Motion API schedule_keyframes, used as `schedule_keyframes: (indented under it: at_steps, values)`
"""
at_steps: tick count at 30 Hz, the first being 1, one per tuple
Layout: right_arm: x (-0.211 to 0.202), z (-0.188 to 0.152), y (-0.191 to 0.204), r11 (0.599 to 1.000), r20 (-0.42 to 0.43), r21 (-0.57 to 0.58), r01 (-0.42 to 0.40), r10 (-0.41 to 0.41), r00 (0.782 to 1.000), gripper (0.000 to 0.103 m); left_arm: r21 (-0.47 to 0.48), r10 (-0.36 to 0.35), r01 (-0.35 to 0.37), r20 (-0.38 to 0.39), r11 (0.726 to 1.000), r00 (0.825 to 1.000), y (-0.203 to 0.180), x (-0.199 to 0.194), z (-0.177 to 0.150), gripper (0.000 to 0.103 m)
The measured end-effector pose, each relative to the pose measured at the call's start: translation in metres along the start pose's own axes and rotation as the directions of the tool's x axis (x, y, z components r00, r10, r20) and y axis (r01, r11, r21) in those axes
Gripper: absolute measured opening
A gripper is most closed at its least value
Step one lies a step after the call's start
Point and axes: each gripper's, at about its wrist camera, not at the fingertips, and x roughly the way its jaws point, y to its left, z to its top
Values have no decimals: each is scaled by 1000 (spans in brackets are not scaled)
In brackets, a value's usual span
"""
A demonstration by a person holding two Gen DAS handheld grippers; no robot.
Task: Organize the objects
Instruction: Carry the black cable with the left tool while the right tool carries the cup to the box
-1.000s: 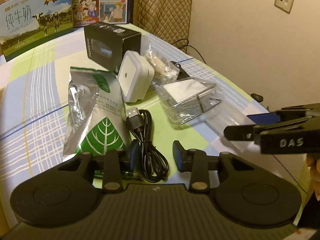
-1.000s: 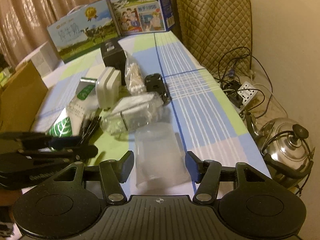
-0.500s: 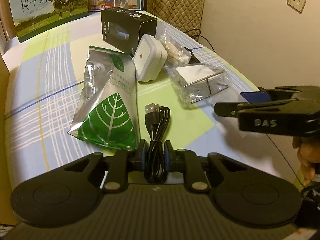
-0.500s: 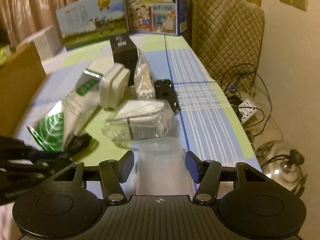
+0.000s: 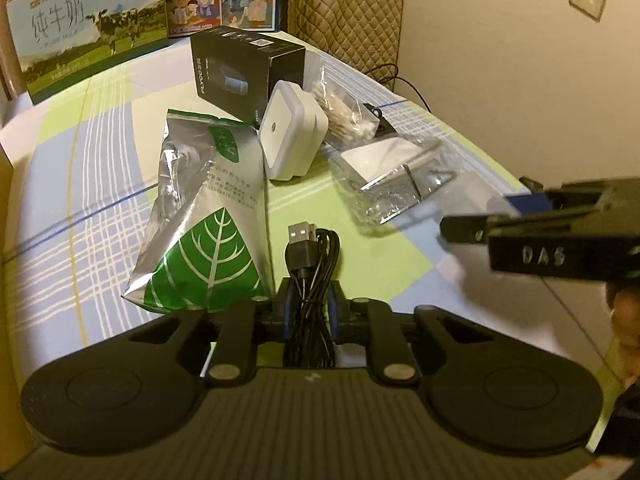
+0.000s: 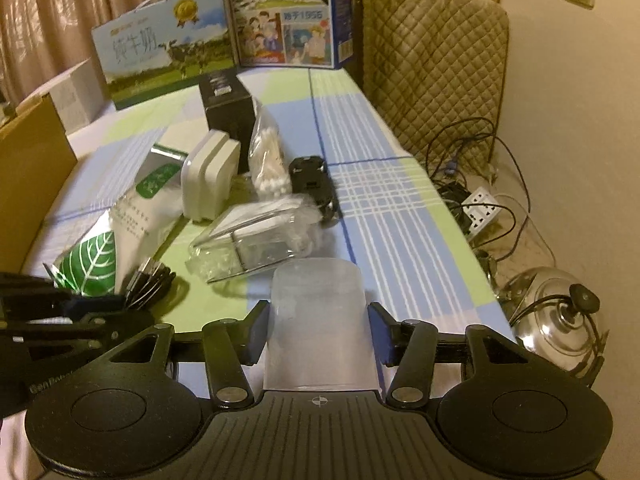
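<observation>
While my left gripper point(image 5: 310, 307) clamps the black cable point(image 5: 312, 276) beside the leaf pouch point(image 5: 208, 216), my right gripper point(image 6: 318, 334) stands spread wide around the clear cup point(image 6: 318, 320) on the checked table point(image 6: 392, 208), not touching it.

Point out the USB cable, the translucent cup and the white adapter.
USB cable point(image 5: 311, 280), left wrist view, on the coiled bundle.
Translucent cup point(image 6: 318, 320), right wrist view, on its side wall.
White adapter point(image 5: 289, 136), left wrist view, on its front face.

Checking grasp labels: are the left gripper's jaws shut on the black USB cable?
Shut: the left gripper pinches the coiled USB cable from both sides.
</observation>
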Motion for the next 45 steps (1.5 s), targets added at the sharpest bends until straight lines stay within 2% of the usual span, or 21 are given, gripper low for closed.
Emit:
schedule_keyframes:
  at_steps: [9, 15, 18, 34, 45]
  values:
    - [-23, 2, 0, 998, 41, 55, -29, 26, 999, 49, -21, 1, -1, 26, 1000, 1000, 3, -17, -6, 11]
    - [-45, 1, 2, 994, 83, 77, -73, 67, 994, 49, -49, 2, 1, 78, 999, 997, 5, -49, -4, 11]
    - [-61, 1, 6, 994, 116, 77, -83, 74, 991, 49, -93, 7, 3, 105, 996, 994, 8, -70, -4, 11]
    - [-141, -21, 61, 985, 171, 38, -171, 162, 972, 49, -240, 87, -44, 169, 970, 982, 19, -175, -47, 11]
    - [-161, -23, 95, 978, 183, -17, -208, 207, 961, 49, -292, 154, -91, 201, 952, 968, 30, -221, -72, 11]
